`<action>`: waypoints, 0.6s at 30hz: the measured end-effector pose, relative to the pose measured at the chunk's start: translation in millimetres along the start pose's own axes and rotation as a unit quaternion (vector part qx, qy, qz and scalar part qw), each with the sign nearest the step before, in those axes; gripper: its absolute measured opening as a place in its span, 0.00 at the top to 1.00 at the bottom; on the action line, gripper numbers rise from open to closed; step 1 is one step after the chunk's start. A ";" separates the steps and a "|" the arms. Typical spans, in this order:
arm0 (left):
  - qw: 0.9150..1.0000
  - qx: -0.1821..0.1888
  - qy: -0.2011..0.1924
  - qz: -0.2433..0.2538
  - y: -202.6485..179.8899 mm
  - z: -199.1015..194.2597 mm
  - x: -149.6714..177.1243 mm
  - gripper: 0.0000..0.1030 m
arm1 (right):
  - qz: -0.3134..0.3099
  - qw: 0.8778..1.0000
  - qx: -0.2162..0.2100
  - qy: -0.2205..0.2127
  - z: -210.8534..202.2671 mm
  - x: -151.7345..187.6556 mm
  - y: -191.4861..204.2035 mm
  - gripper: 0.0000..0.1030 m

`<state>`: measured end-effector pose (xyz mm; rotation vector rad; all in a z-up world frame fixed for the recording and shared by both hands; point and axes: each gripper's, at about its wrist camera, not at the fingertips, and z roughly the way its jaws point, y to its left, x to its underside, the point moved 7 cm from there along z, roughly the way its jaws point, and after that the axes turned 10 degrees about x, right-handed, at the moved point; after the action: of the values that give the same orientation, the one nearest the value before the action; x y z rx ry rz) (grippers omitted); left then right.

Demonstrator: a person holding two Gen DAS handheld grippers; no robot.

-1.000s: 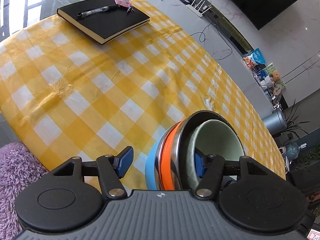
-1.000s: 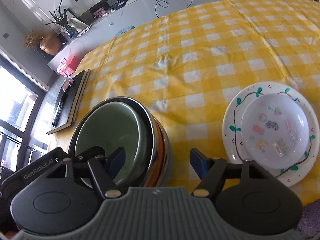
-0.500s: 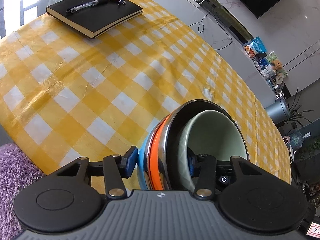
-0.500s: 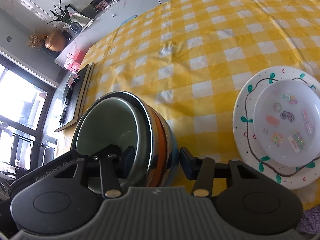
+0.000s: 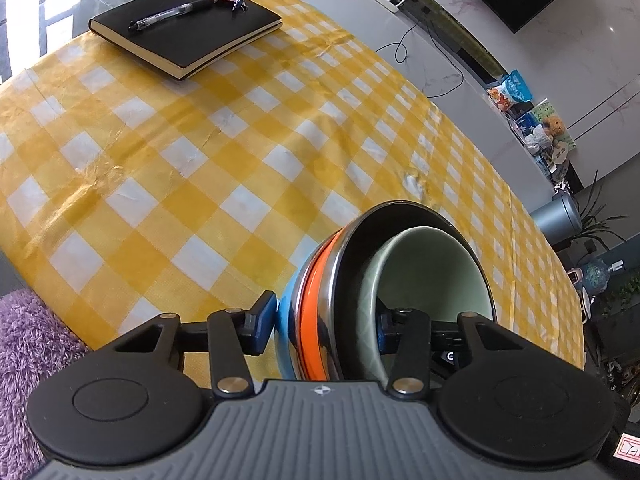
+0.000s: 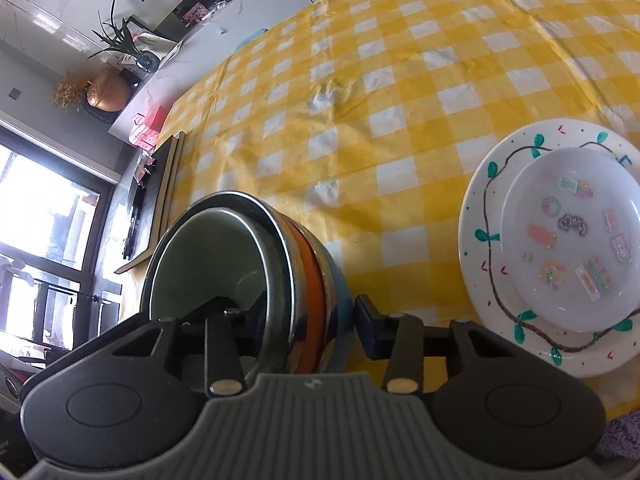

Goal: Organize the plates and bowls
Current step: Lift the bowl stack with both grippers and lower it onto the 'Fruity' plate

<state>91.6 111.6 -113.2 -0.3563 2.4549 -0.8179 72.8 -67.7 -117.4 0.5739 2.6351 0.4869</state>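
While my left gripper (image 5: 324, 322) clamps the bowls (image 5: 400, 280), my right gripper (image 6: 298, 322) clamps their opposite rim, beside the plates (image 6: 500, 280).

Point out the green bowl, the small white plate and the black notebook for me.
green bowl (image 5: 436, 268), left wrist view, on its pale inner wall.
small white plate (image 6: 576, 240), right wrist view, on its sticker-dotted centre.
black notebook (image 5: 188, 32), left wrist view, on the middle of its cover.
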 end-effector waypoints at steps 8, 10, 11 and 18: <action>1.000 0.013 -0.001 0.016 -25.3 -7.0 4.7 0.50 | 0.010 1.000 0.000 -0.023 -22.3 -6.8 -11.0 0.61; 1.000 0.018 -0.001 0.024 -35.4 -8.6 7.2 0.50 | 0.015 0.999 -0.002 -0.029 -31.4 -9.2 -16.2 0.61; 0.999 0.021 0.000 0.027 -40.0 -9.2 8.7 0.50 | 0.018 0.999 -0.003 -0.032 -37.1 -10.4 -19.8 0.61; 0.997 0.047 0.016 0.050 -79.4 -5.9 26.8 0.51 | 0.040 0.997 -0.003 -0.060 -73.0 -16.4 -53.9 0.61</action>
<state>72.5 41.6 -70.8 -0.1845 2.4328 -0.8980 36.8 -139.2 -71.7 0.6860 2.5031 0.4693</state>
